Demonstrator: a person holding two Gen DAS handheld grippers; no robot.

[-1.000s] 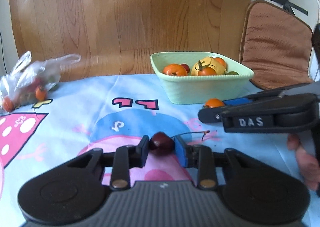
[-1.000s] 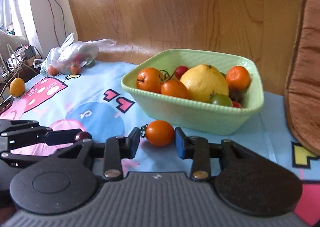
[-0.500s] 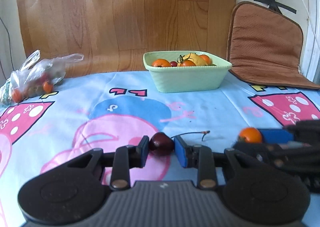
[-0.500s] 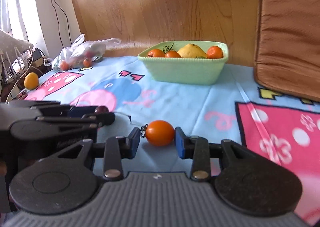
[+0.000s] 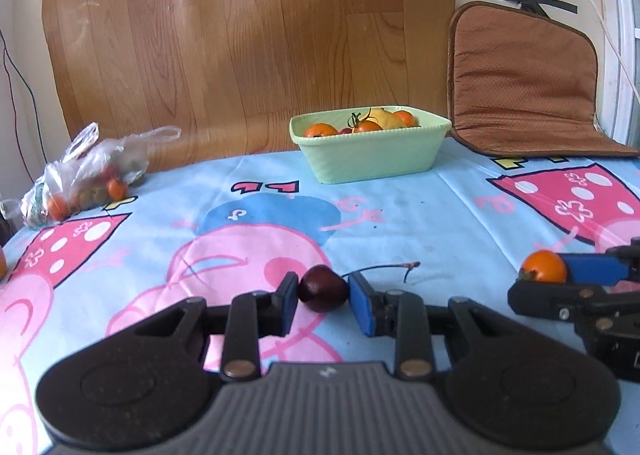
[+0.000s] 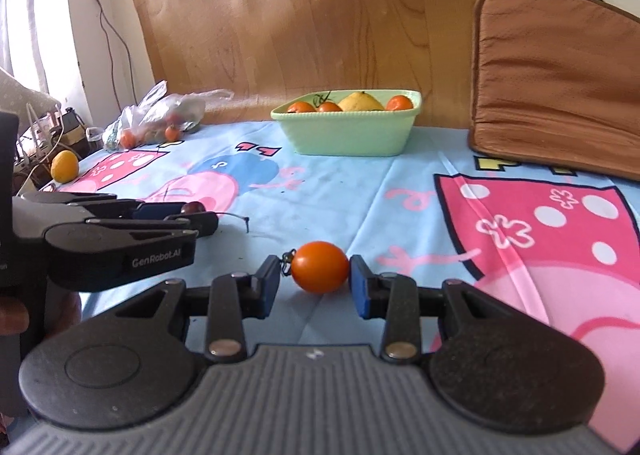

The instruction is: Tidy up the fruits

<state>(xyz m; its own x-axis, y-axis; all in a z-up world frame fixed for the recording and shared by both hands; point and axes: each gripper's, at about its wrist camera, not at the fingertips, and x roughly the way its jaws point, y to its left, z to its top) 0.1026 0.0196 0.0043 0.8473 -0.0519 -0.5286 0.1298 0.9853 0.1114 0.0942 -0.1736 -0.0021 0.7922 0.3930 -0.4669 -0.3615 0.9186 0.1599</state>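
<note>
Left gripper (image 5: 323,297) sits low in the left wrist view, narrow gap, blue pads either side of a dark red cherry (image 5: 323,288). Left pad touches the fruit; right pad looks touching too, so it reads as holding it. The cherry stem (image 5: 384,269) curves off to the right over the cloth. Can't tell whether the cherry rests on the cloth or hangs just above.

Right gripper (image 6: 314,275) is at lower centre of the right wrist view, likewise narrow, clamping an orange cherry tomato (image 6: 320,267). Its green calyx faces the left pad. The same tomato (image 5: 543,266) shows at the right edge of the left wrist view, pinched at the tip of the right tool.

The two tools sit side by side, near each other, not touching. The left one fills the left middle of the right wrist view, cherry (image 6: 193,207) just visible at its tip.

Pale green bowl (image 5: 372,159) is upper centre in both views, well apart from both grippers, loaded with orange tomatoes and a lemon (image 6: 360,102).

Clear plastic bag (image 5: 86,175) with small fruits lies at left middle of the left wrist view. A loose yellow fruit (image 6: 64,166) sits at the left edge of the right wrist view. Brown cushion (image 5: 524,83) leans upper right. A cartoon-print tablecloth (image 5: 440,215) covers the surface.
</note>
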